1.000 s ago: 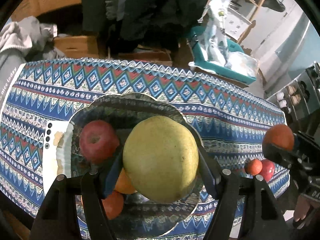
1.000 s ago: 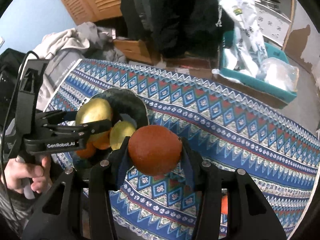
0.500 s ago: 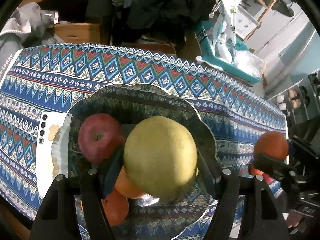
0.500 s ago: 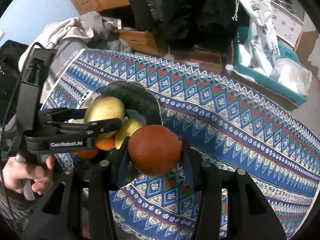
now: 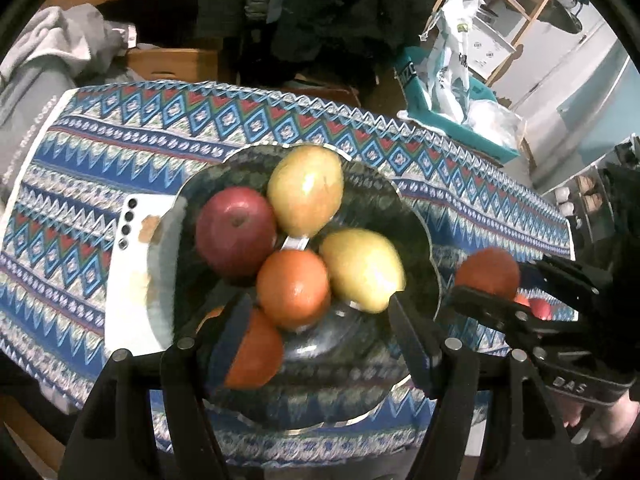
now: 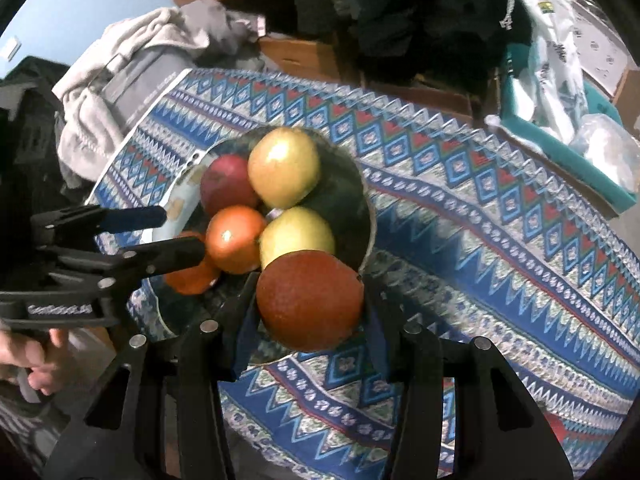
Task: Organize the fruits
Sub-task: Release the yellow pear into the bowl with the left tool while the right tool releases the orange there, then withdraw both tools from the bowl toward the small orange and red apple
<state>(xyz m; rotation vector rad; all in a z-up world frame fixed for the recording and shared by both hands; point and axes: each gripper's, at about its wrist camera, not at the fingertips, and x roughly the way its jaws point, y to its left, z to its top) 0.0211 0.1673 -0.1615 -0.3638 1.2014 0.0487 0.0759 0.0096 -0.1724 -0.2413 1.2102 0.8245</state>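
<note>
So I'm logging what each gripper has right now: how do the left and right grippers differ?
The right gripper is shut on a dark orange, while the left gripper stands open with nothing gripped. The right gripper hangs at the near rim of the bowl; the left gripper is over the fruit in the bowl. Both are black, hand-held and point down at the patterned tablecloth.

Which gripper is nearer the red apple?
Left. The left gripper hangs open over the bowl, just short of the red apple. The right gripper, shut on an orange, is at the bowl's opposite rim.
</note>
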